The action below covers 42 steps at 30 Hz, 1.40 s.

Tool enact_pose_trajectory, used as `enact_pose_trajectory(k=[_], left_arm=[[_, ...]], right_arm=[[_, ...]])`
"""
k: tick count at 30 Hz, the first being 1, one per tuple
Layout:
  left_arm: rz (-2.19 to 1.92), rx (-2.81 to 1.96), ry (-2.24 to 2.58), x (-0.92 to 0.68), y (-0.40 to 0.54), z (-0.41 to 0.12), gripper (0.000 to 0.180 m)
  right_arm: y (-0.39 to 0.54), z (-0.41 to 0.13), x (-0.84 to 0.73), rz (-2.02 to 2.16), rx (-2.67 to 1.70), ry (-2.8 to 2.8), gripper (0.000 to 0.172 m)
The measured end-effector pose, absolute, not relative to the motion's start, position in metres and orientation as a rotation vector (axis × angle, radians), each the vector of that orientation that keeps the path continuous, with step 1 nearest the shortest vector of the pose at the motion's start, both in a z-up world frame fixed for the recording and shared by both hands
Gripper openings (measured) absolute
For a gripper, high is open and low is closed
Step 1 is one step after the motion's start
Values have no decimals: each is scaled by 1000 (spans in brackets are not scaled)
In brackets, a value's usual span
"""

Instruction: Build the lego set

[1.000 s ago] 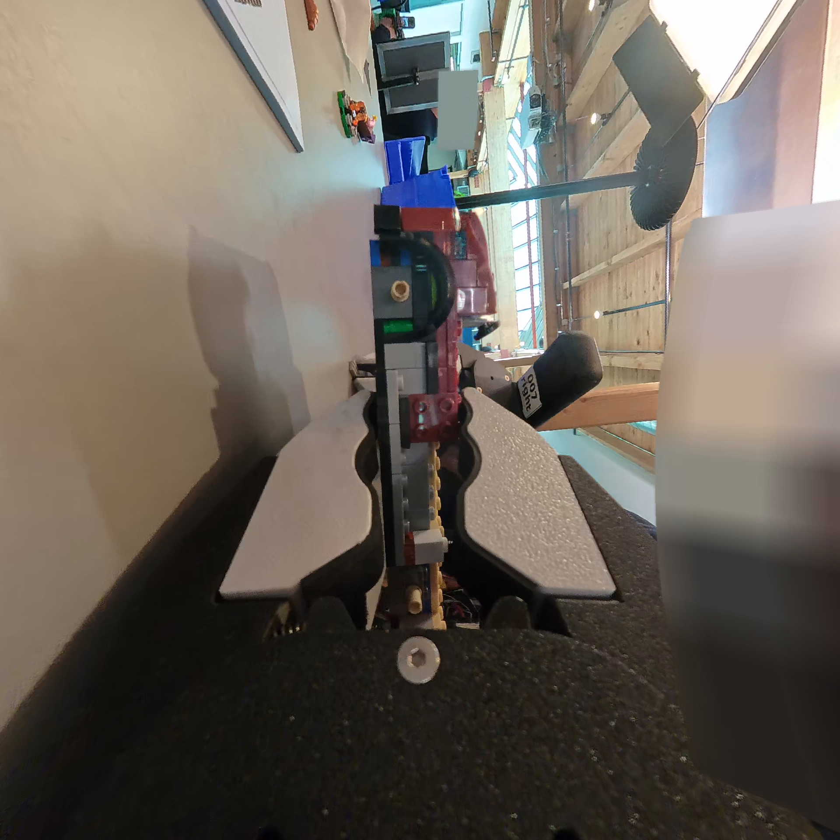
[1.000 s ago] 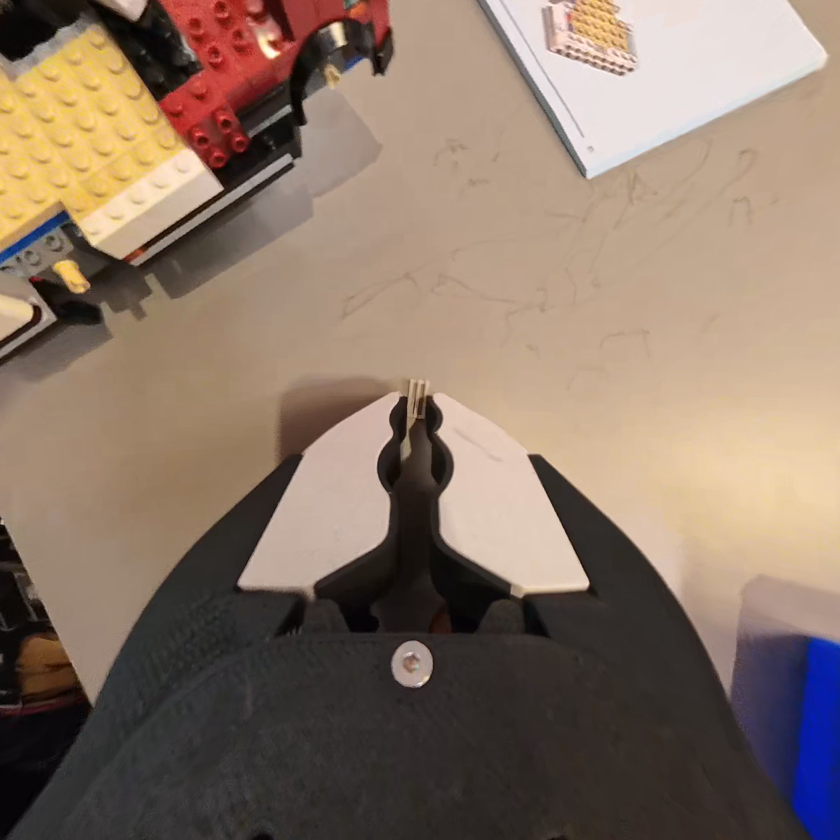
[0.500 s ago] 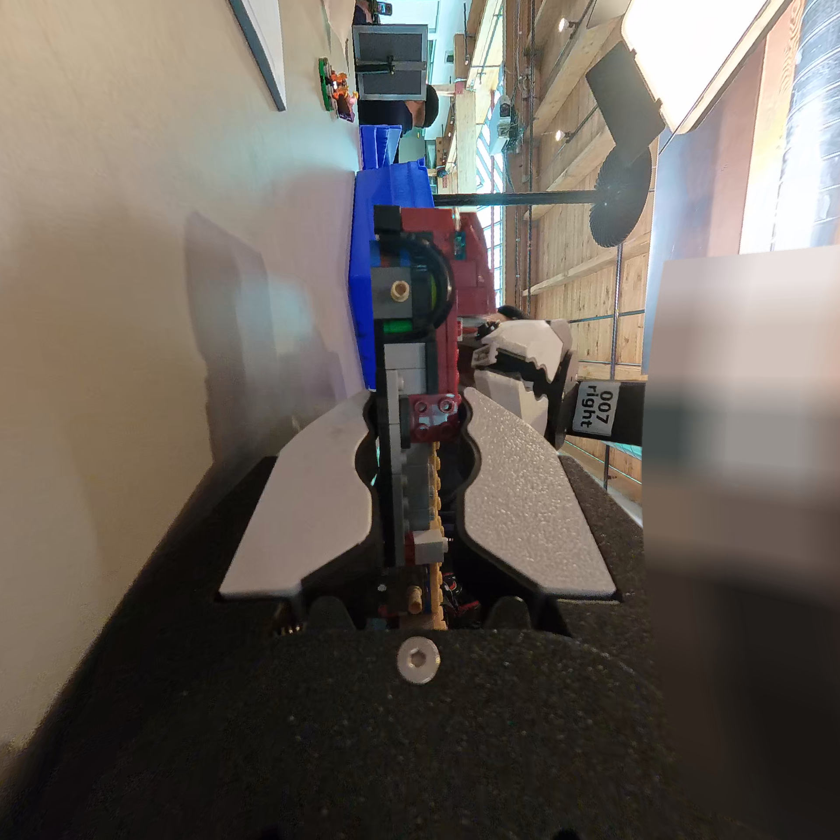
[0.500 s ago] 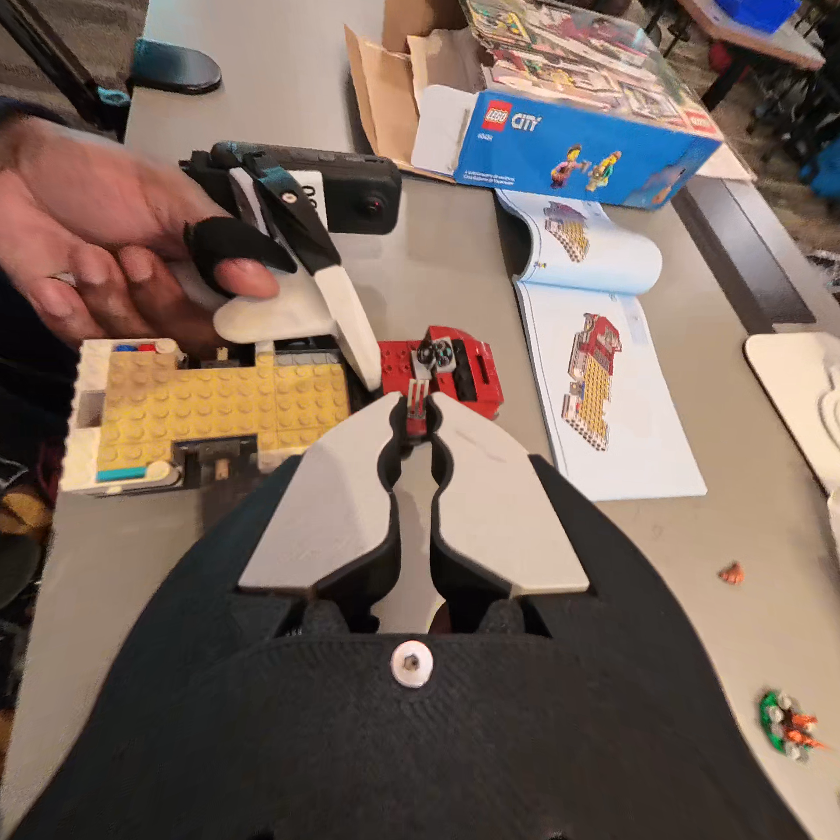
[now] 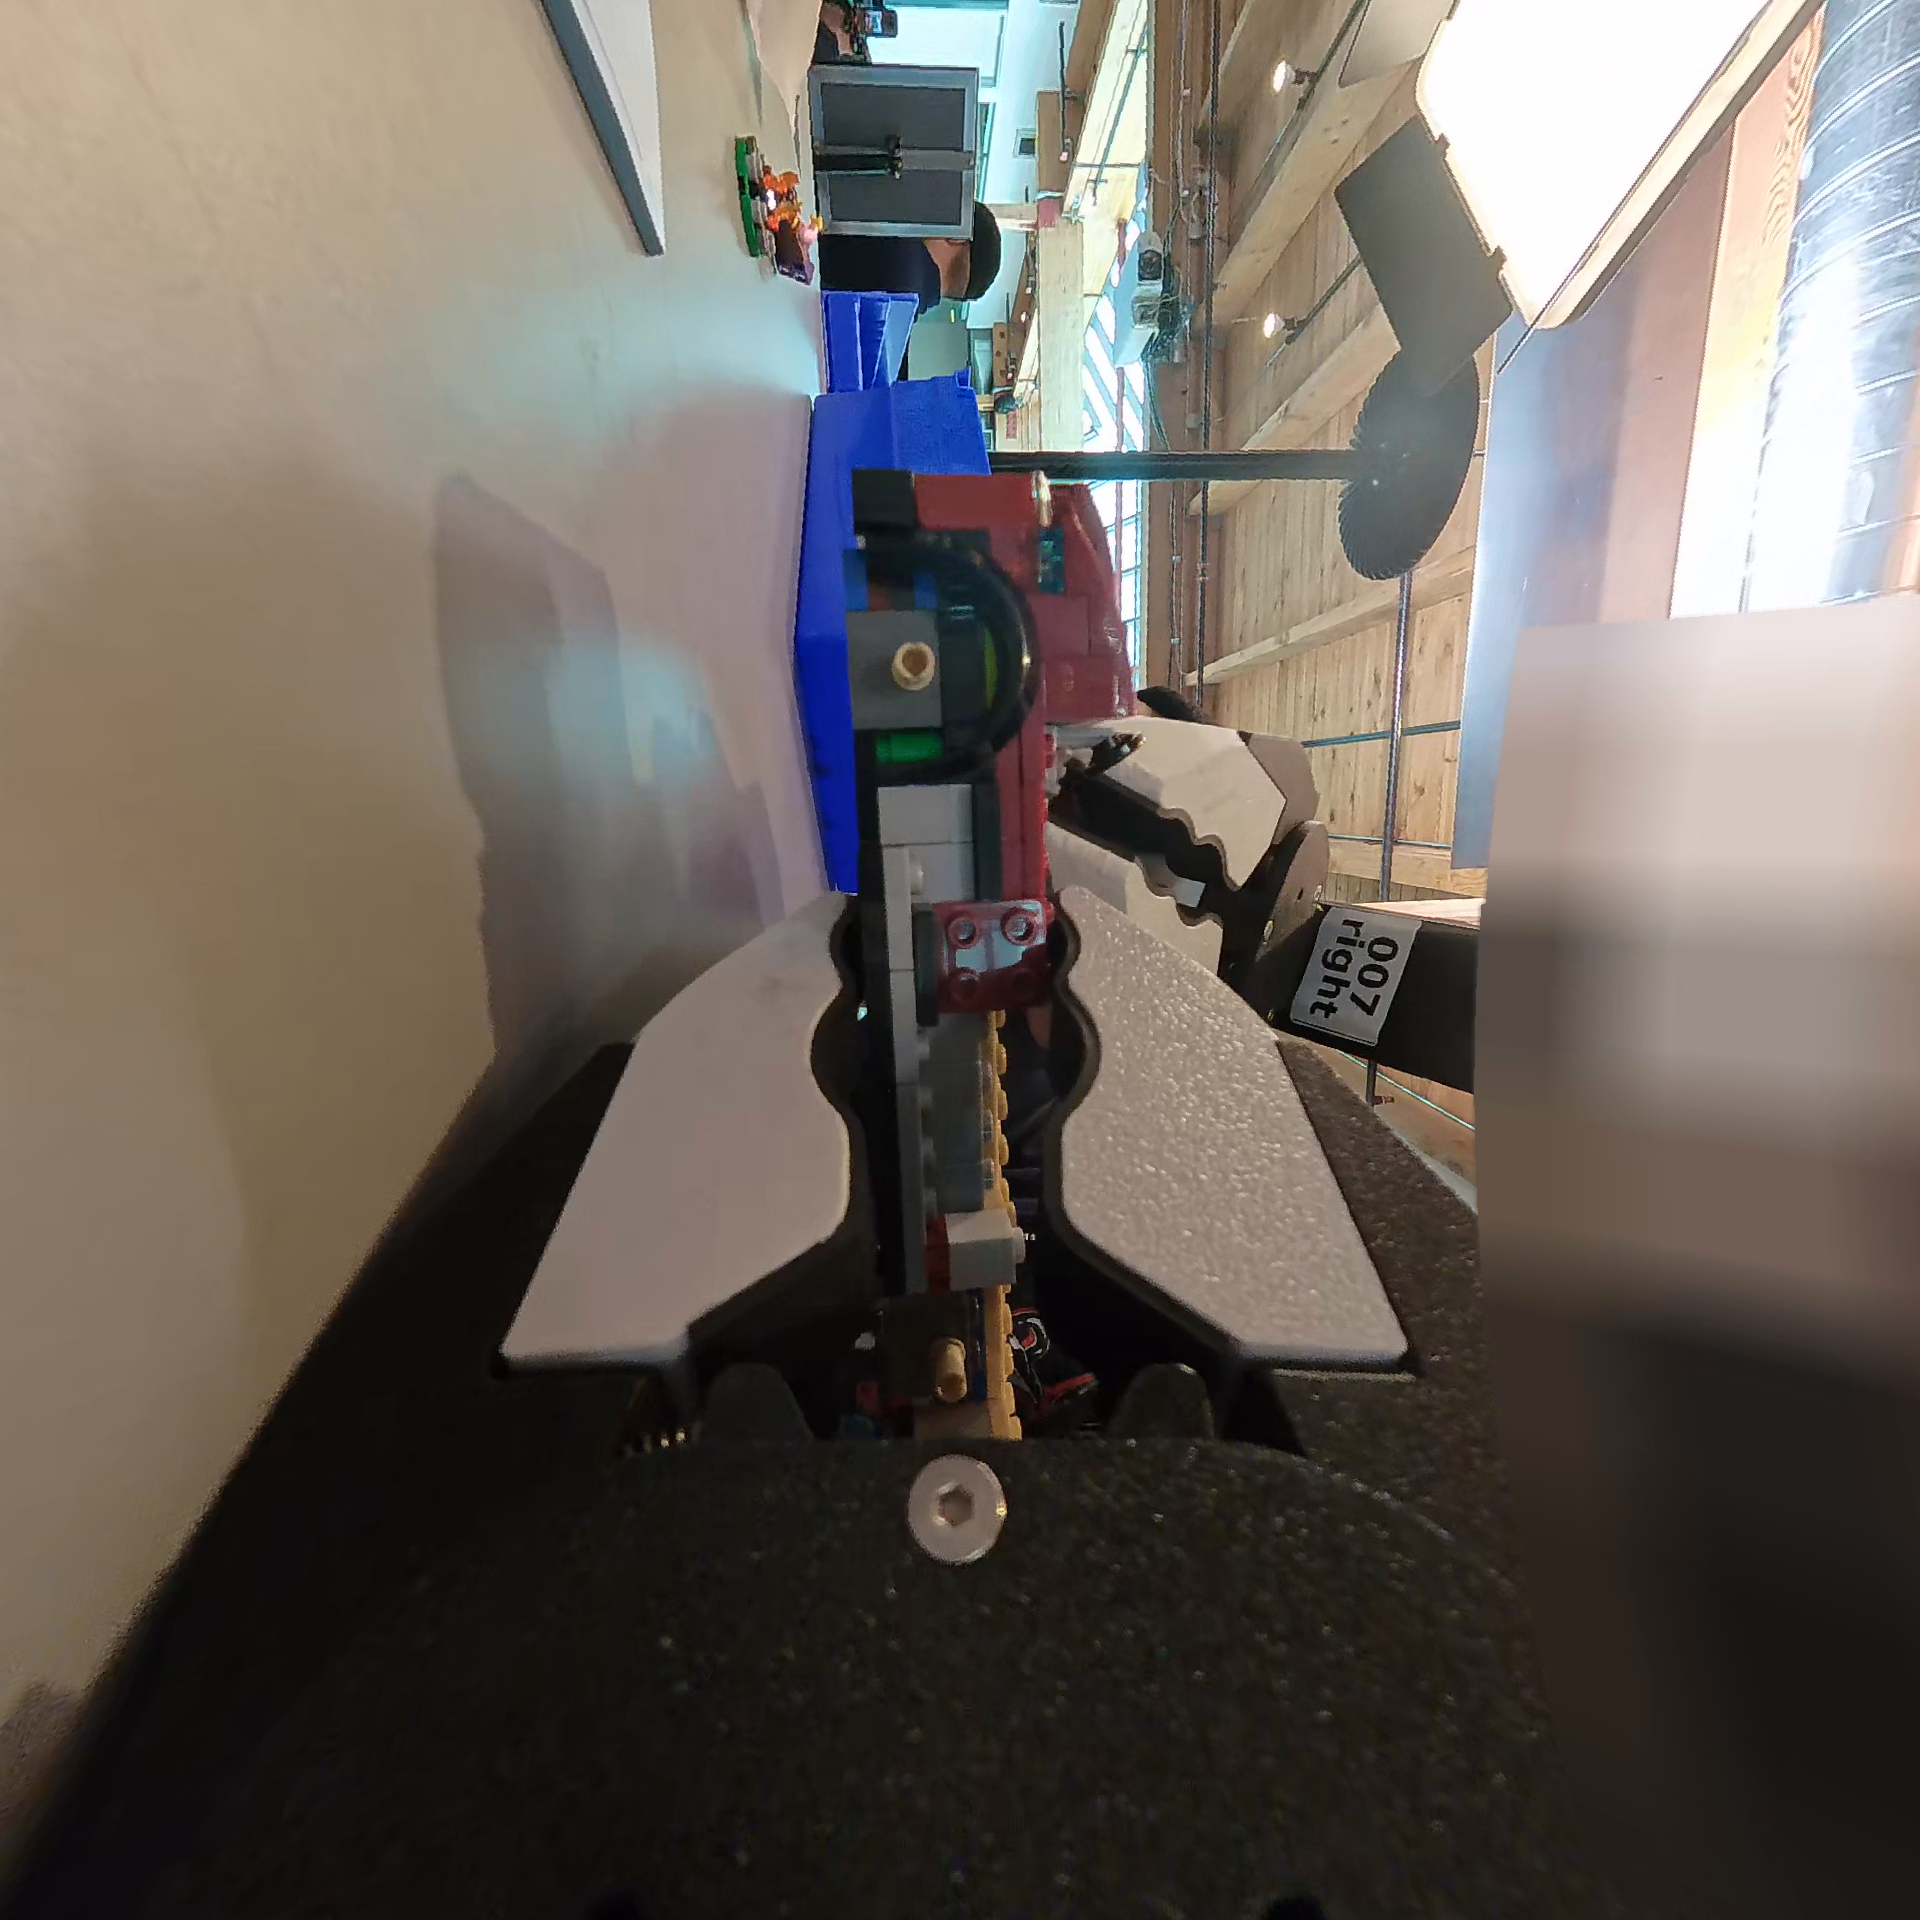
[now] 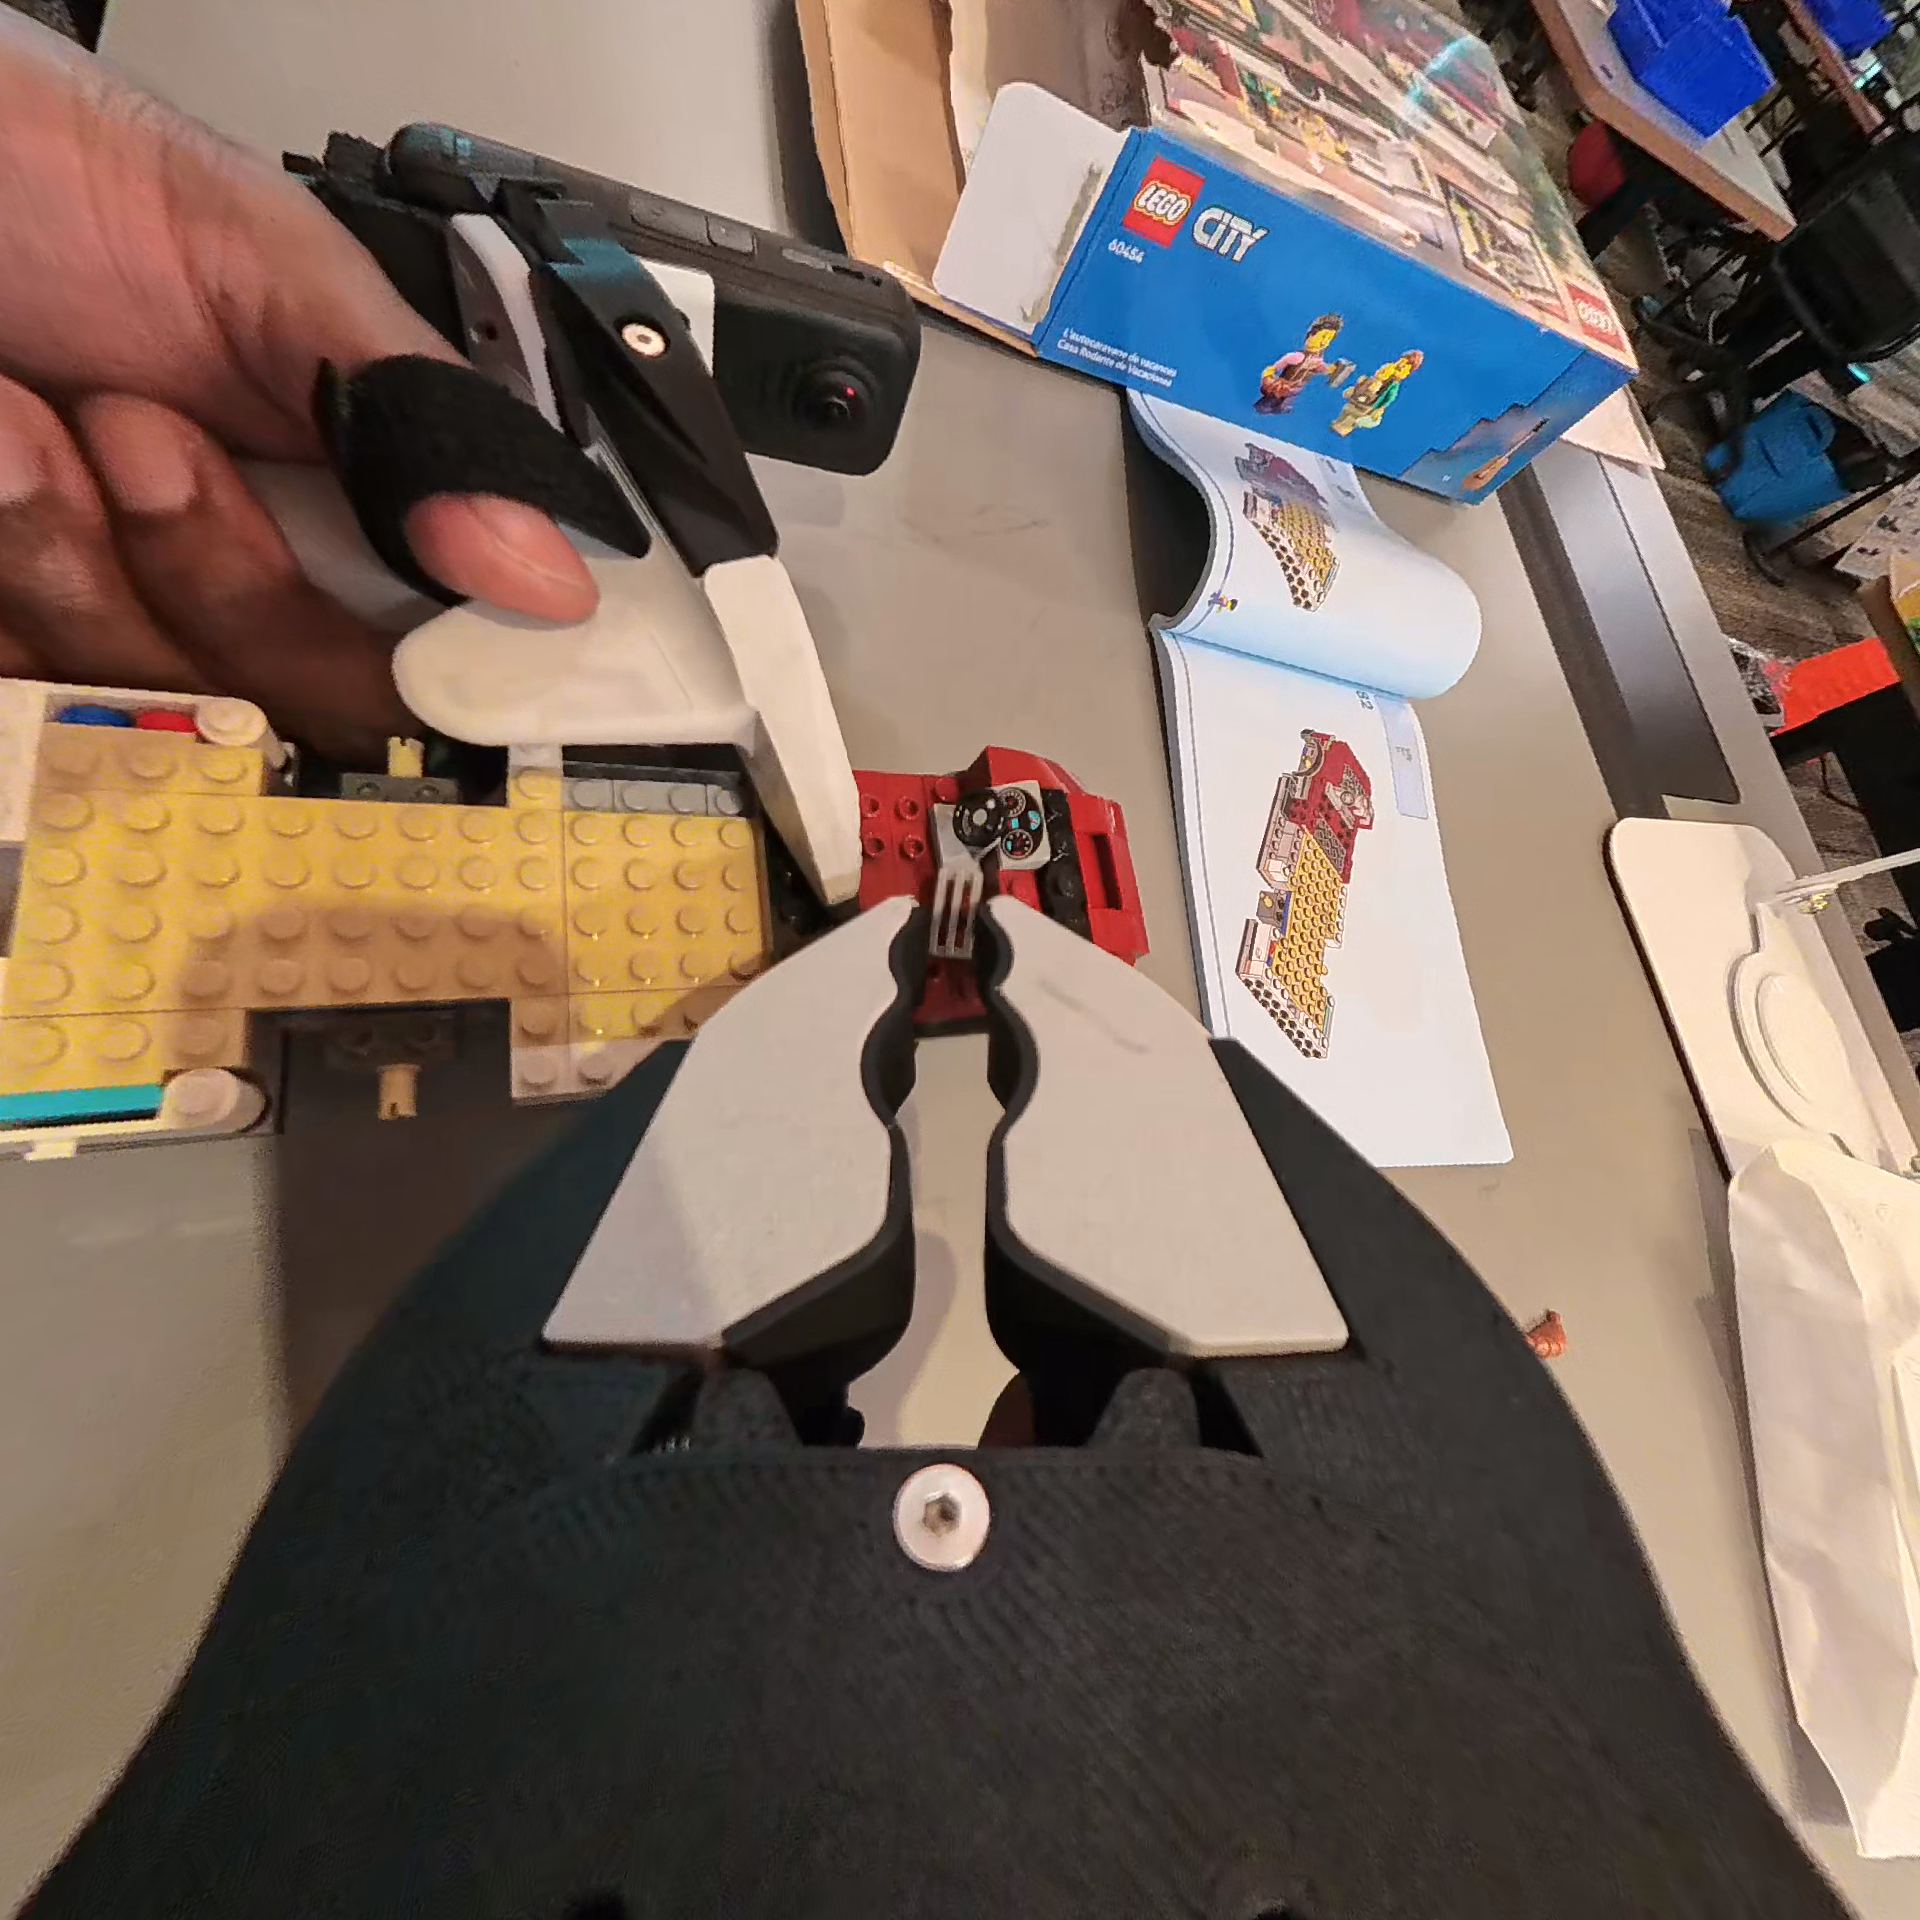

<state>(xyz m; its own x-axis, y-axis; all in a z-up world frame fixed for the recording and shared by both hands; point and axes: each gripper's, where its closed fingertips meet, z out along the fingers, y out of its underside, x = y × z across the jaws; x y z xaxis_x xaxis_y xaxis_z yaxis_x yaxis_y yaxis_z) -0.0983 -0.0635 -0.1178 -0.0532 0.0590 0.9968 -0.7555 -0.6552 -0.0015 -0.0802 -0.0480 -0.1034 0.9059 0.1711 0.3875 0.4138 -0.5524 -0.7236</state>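
My left gripper [image 5: 951, 925] is shut on a brick vehicle model [image 5: 935, 790], gripping its side edge near the front. In the right wrist view the model has a yellow studded floor [image 6: 416, 914] and a red cab [image 6: 1081, 831]. One white left finger [image 6: 800, 790] presses at the seam between them. My right gripper [image 6: 951, 912] is shut on a small grey slotted piece [image 6: 956, 925]. It holds the piece just over the red cab, next to a grey dashboard tile [image 6: 1003, 821]. The right gripper also shows in the left wrist view [image 5: 1143, 769], beside the cab.
A person's hand [image 6: 156, 364] holds the left gripper. An open instruction booklet [image 6: 1330, 883] and a blue box [image 6: 1320, 301] lie to the right of the model. A white board [image 6: 1766, 987] and white bag [image 6: 1829, 1403] lie at the right edge. A blue bin [image 5: 831, 644] stands behind the model. The grippers are tip to tip, or close to it.
My right gripper carried the grey piece from over the table to the model's red cab. My left gripper has kept its hold on the model.
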Motion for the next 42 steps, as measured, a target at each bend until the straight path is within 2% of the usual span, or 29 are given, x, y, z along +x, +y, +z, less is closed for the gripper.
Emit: enact_pose_trajectory(k=[10, 27, 42], left_arm=[[1775, 1642, -739, -98, -63, -118, 33], [1777, 1640, -722, -98, -63, -118, 33], [1839, 1665, -675, -56, -34, -103, 32]], right_arm=[[-50, -101, -78, -365, -2153, -428, 14], [-51, -96, -75, -377, -2111, -414, 12], [-55, -72, -57, -313, -1998, -384, 22]])
